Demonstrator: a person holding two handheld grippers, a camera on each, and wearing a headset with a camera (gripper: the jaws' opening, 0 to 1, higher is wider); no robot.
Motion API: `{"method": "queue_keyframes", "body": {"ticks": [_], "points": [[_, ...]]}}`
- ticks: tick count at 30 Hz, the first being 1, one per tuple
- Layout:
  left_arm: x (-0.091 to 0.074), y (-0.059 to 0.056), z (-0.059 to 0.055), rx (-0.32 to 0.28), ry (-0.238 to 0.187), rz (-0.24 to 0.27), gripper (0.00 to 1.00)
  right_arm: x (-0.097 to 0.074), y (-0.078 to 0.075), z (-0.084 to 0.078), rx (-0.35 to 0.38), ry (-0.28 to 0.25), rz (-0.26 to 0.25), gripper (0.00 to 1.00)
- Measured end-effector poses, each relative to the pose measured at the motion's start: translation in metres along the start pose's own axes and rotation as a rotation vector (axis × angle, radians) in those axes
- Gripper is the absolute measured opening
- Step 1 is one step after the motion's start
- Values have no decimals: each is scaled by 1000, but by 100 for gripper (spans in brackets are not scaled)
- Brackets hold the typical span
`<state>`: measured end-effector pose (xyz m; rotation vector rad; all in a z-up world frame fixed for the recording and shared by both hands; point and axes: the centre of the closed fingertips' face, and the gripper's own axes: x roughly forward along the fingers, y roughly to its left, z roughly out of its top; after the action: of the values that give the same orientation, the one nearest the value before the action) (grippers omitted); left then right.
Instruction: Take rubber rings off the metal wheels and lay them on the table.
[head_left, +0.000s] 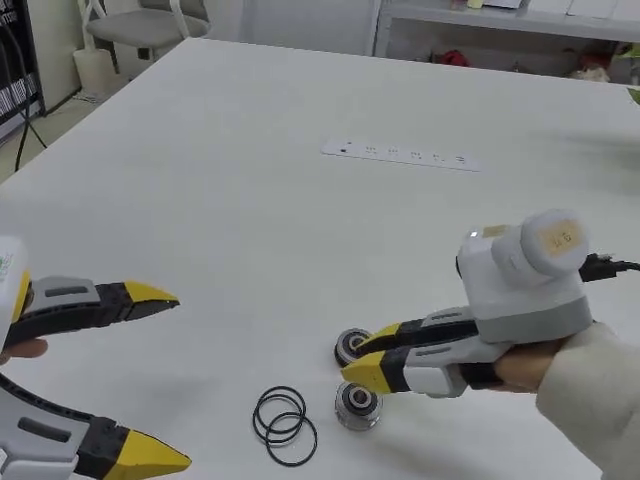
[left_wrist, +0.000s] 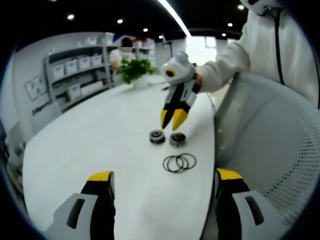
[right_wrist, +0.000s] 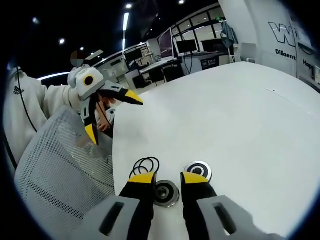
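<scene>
Three loose black rings in a ring pile (head_left: 283, 425) lie flat on the tabletop (head_left: 250, 220). Closer wheel (head_left: 357, 403) stands just beside the pile, and farther wheel (head_left: 350, 346) just past it on the side away from the pile. Can't tell whether either wheel has a ring on; too small.

Right gripper (head_left: 361, 360) is low over the two wheels, on the wheel side of the pile. Its fingers (right_wrist: 142, 182) have a narrow gap and grip nothing. In the right gripper view the closer wheel (right_wrist: 166, 193) sits in that gap and the farther wheel (right_wrist: 199, 170) is by one tip. Touching or not: unclear.

Left gripper (head_left: 160, 378) is well apart from the pile, on the side opposite the wheels. Its fingers are spread wide with nothing in them.

Likely step: get hold of the closer wheel to strip its ring.
- Pinch the metal body or hub and leave the rubber free, so the other gripper has an edge to catch.
- Bring the left gripper in from the pile side, narrow the gap, hook the ring edge and peel it.
- Wheels are round and may roll or skid if nudged; go straight down and centred.
- Lay the freed ring beside the pile, not on the wheels.
- Power strip (head_left: 400, 155) is far beyond the pile; ignore it.
</scene>
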<state>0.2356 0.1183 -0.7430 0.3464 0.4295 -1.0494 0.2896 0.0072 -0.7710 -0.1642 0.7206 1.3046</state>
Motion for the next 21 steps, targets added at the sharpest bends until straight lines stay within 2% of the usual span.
{"method": "queue_keyframes", "body": {"ticks": [12, 21], "points": [[5, 7, 17, 30, -13, -17, 84, -21, -15, -8, -9, -24, -41, 23], [11, 11, 31, 44, -27, -30, 83, -28, -23, -13, 2, -33, -68, 24]]}}
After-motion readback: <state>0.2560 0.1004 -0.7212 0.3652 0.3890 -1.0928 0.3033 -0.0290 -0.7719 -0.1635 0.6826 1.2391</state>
